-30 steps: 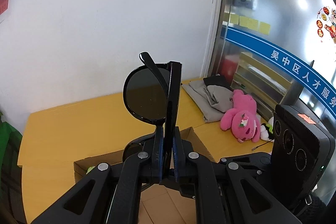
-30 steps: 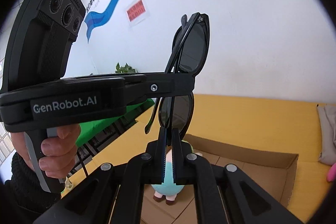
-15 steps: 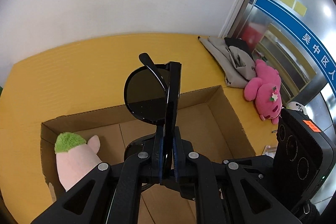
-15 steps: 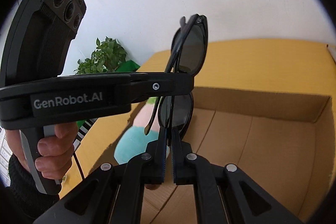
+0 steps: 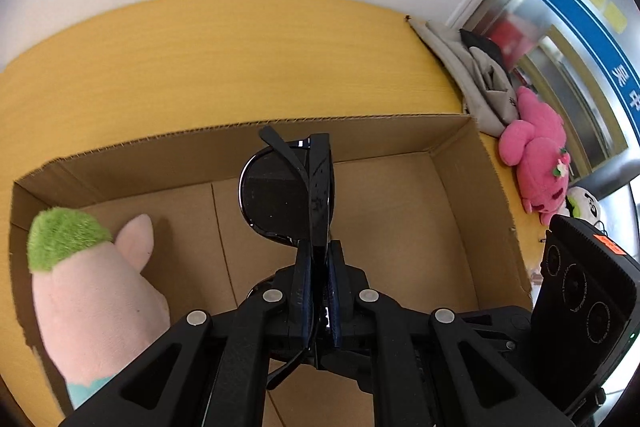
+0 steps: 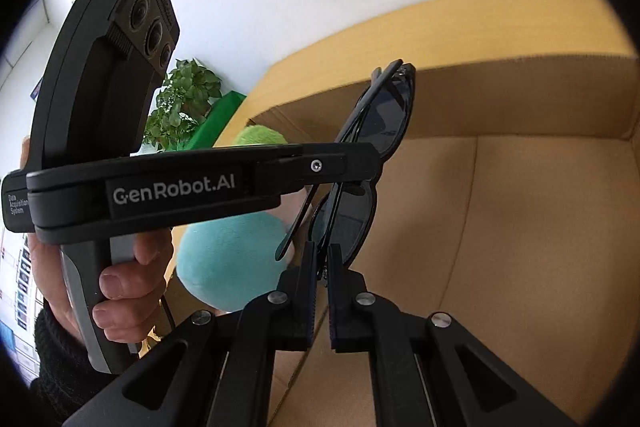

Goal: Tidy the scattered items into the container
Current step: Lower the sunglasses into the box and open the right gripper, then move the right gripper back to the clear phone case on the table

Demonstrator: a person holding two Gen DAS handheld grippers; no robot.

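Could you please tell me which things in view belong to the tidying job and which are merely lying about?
Job: sunglasses, cardboard box, left gripper, right gripper, plush already boxed.
Lying about: potted plant, grey cloth.

Plush toy (image 5: 92,279) lies in the box (image 5: 360,131), sunglasses (image 5: 288,199) above it.

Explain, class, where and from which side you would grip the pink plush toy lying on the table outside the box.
Grip the pink plush toy across its soft middle, coming from above. It appears to lie flat on the table, with grey cloth beside it.
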